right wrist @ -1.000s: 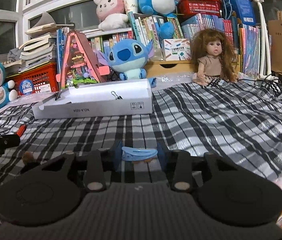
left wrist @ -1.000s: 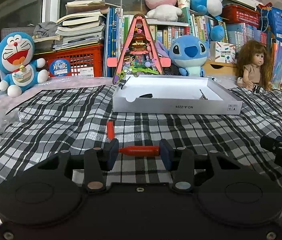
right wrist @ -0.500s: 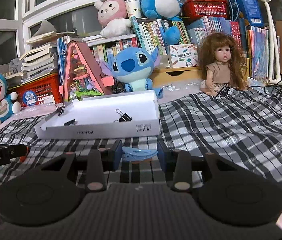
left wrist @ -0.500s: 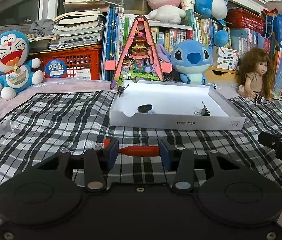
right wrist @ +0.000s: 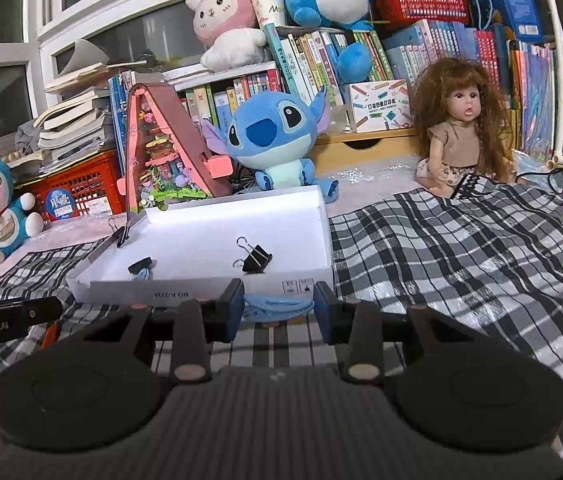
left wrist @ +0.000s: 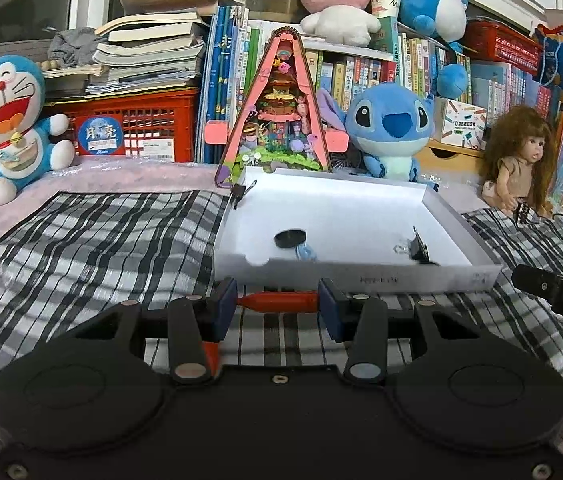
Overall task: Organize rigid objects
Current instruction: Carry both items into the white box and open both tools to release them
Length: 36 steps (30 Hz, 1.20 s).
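both grippers loaded. left gripper (left wrist: 277, 303) clamped on a red-handled tool (left wrist: 278, 302), held crosswise between the pads, just near of the white box (left wrist: 361, 278) front wall. right gripper (right wrist: 278, 307) clamped on a light blue clip (right wrist: 277, 307), also right at the box's near edge. inside the box: black binder clip (right wrist: 256, 258) toward the right, black round piece (left wrist: 290, 237) mid-left, another binder clip (right wrist: 121, 232) on the far left rim. box sits on plaid cloth (right wrist: 461, 248).
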Each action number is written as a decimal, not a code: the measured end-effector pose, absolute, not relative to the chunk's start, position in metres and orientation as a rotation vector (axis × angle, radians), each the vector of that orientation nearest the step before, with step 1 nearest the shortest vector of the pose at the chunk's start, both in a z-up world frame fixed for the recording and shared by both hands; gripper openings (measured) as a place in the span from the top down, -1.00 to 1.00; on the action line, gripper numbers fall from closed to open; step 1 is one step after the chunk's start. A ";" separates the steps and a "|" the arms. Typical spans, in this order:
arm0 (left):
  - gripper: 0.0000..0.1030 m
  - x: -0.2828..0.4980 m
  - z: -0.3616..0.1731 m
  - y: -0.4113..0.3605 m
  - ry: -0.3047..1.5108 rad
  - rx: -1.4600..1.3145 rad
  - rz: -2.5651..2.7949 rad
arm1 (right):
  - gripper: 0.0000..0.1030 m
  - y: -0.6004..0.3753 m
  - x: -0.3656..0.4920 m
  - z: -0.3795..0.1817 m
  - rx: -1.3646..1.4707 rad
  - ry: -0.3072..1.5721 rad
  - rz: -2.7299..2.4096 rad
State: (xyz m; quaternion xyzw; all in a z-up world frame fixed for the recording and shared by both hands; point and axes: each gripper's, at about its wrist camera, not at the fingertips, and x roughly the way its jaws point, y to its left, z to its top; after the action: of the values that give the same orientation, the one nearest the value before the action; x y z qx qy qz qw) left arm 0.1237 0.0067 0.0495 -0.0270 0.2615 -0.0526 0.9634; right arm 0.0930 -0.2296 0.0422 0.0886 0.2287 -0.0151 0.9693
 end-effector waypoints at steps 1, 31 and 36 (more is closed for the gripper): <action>0.19 0.129 0.052 0.006 0.532 -0.055 -0.111 | 0.17 -0.230 0.097 0.044 0.184 0.467 -0.030; 0.18 0.310 0.033 -0.011 0.729 -0.148 -0.064 | 0.17 -0.242 0.259 0.046 0.341 0.701 -0.005; 0.18 0.320 0.025 -0.014 0.731 -0.144 -0.056 | 0.17 -0.239 0.275 0.034 0.353 0.732 -0.005</action>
State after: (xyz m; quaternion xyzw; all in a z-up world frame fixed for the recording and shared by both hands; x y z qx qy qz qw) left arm 0.3196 -0.0142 0.0247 -0.0701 0.3571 -0.0272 0.9310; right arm 0.2752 -0.2394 0.0340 0.1716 0.3560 -0.0023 0.9186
